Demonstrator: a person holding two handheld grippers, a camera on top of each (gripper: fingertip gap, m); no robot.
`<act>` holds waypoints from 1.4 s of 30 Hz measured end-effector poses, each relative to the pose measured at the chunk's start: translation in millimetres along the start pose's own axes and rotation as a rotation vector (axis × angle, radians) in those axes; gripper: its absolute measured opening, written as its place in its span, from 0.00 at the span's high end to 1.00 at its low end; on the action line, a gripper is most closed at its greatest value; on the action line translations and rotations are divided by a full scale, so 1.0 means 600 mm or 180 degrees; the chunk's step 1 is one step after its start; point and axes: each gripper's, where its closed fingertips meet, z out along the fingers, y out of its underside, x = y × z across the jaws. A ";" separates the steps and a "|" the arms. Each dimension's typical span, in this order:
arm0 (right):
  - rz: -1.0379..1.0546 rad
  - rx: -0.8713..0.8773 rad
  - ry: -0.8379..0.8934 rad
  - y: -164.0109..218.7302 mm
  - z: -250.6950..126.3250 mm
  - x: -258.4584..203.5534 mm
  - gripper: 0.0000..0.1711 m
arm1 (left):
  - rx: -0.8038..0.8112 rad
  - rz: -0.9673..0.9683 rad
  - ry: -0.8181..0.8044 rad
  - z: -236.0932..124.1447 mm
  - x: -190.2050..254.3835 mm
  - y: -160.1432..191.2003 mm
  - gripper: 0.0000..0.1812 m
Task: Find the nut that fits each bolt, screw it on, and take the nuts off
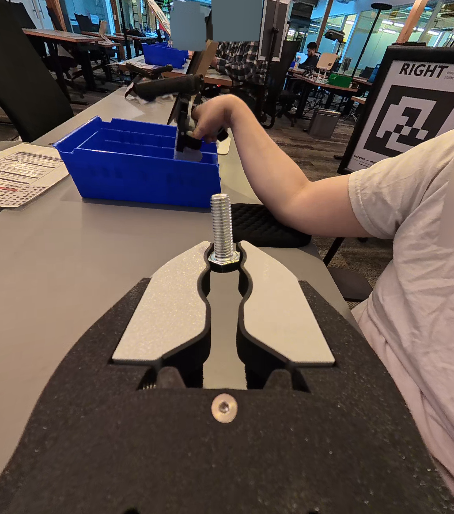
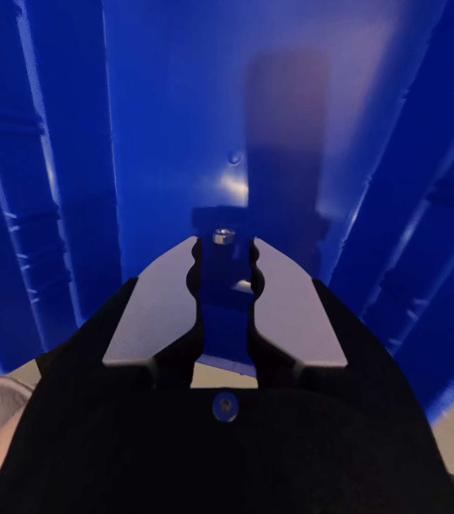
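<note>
Closest to you, your left tongs clamp the bolt by its head, thread upright above the bench. Your right tongs hang narrowly parted inside the blue bin, the small nut just beyond their tips. Closing early would likely flick it away.
</note>
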 end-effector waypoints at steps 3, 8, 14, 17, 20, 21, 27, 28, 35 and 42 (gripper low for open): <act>0.0032 0.0337 0.0083 -0.022 -0.052 -0.015 0.80 | 0.0026 0.0001 -0.0057 -0.004 -0.006 -0.003 0.92; -0.0938 0.1660 0.0225 -0.118 -0.187 -0.141 0.80 | 0.0149 -0.0054 -0.0194 -0.015 -0.021 -0.013 0.92; -0.3161 0.2838 -0.0892 -0.144 -0.266 -0.480 0.76 | 0.0244 -0.0232 -0.0287 -0.021 -0.037 -0.015 0.92; -0.3808 0.2872 -0.1887 -0.101 -0.259 -0.640 0.81 | 0.0245 -0.0288 -0.0320 -0.022 -0.043 -0.013 0.92; -0.3939 0.2621 -0.2369 -0.076 -0.224 -0.728 0.83 | 0.0208 -0.0244 -0.0360 -0.024 -0.044 -0.011 0.92; -0.3890 0.2636 -0.2370 -0.081 -0.215 -0.743 0.83 | 0.0207 -0.0232 -0.0359 -0.024 -0.043 -0.012 0.92; -0.3605 0.2165 -0.2904 -0.074 -0.155 -0.793 0.84 | 0.0228 -0.0186 -0.0379 -0.026 -0.043 -0.017 0.92; -0.3643 0.2166 -0.2896 -0.075 -0.146 -0.798 0.88 | 0.0229 -0.0191 -0.0372 -0.027 -0.043 -0.017 0.92; -0.3717 0.2420 -0.2587 -0.095 -0.172 -0.768 0.95 | 0.0344 -0.0065 -0.0627 -0.041 -0.058 -0.031 0.76; -0.2104 0.2248 0.0089 -0.177 -0.230 -0.339 0.94 | 0.0291 -0.0122 -0.0694 -0.052 -0.066 -0.031 0.80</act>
